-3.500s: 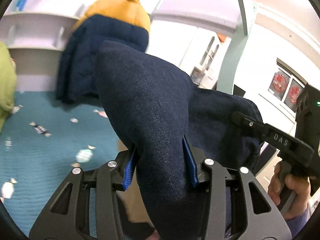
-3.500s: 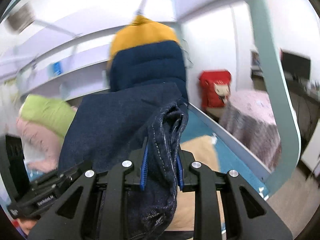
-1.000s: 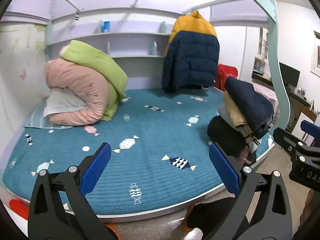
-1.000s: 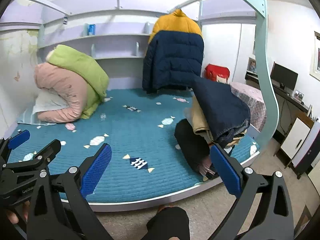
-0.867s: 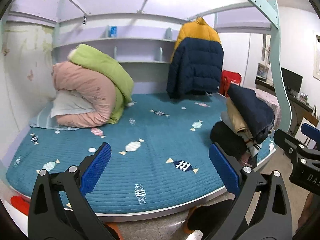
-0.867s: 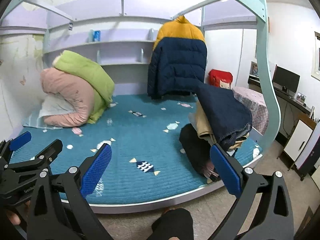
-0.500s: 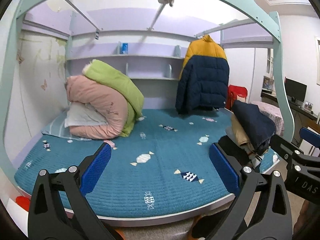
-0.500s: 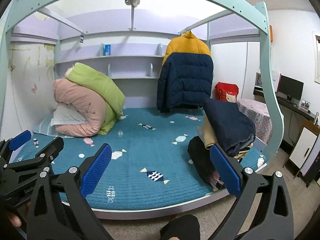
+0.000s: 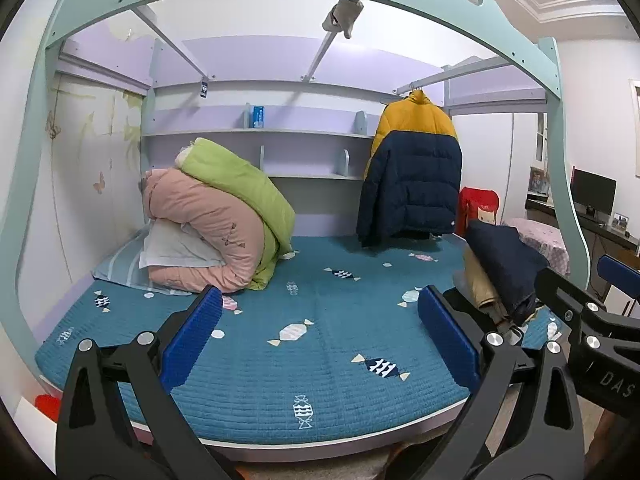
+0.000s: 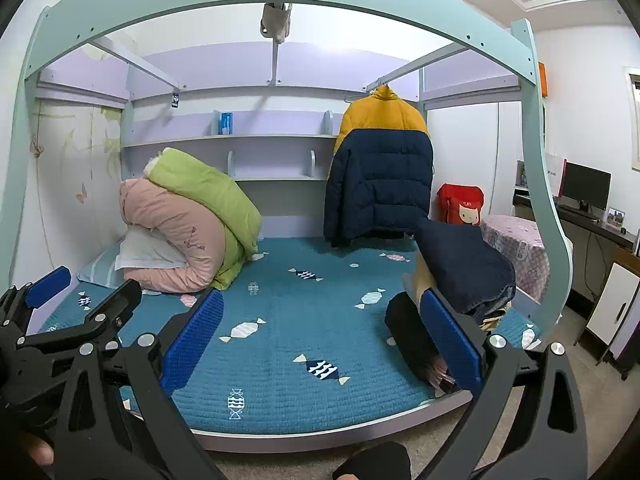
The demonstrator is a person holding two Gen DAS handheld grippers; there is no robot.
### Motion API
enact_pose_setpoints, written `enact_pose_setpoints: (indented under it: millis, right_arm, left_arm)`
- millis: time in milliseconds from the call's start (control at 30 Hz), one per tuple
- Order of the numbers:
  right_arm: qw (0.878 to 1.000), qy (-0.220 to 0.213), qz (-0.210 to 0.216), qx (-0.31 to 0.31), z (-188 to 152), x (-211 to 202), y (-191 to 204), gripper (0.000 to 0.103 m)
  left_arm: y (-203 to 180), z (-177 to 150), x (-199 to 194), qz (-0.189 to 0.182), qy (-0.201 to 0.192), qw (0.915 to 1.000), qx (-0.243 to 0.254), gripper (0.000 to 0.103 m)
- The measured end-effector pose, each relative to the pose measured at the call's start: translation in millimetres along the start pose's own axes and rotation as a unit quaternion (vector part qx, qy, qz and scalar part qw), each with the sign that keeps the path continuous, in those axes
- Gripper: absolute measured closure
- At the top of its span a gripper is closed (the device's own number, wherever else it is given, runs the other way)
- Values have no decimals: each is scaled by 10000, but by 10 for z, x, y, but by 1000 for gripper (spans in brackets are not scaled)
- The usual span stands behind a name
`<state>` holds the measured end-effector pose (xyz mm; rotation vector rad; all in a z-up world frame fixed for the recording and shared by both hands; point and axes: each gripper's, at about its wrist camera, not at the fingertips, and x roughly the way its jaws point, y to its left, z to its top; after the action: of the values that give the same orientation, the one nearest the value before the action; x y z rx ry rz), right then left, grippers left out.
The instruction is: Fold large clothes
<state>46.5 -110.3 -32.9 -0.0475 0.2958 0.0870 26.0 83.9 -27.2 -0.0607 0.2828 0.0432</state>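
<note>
Folded dark blue jeans [image 9: 504,264] lie on top of a pile of folded clothes [image 9: 480,284] at the right end of the blue mattress [image 9: 320,344]. The jeans [image 10: 464,268] and the pile [image 10: 412,332] also show in the right wrist view. My left gripper [image 9: 320,336] is open and empty, held well back from the bed. My right gripper [image 10: 320,340] is open and empty too, to the right of the left one and equally far back. The right gripper's side shows at the right edge of the left wrist view [image 9: 592,320].
Rolled pink and green quilts [image 9: 216,224] and a pillow lie at the mattress's left end. A yellow and navy puffer jacket [image 9: 412,176] hangs at the back. The pale green bed frame [image 10: 280,4] arches overhead. A desk with a monitor [image 10: 584,192] stands right.
Both grippers held the jeans 3.5 s ago and have let go; the jeans now lie on the pile. Over the last second both grippers have drawn back from the bed.
</note>
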Motion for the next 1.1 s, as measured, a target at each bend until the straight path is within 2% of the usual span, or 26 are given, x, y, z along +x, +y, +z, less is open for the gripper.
enact_pose_setpoints:
  millis: [667,1100]
  right_arm:
    - [9997,-195,-174,-22,27,-163,-3,8]
    - [9991,-351,-234,-1,67,-214,1,8]
  left_arm:
    - [-91,82,-93,-76,-171,9998,-27,5]
    - [-136,146,-185,62,-448,9989,77,5]
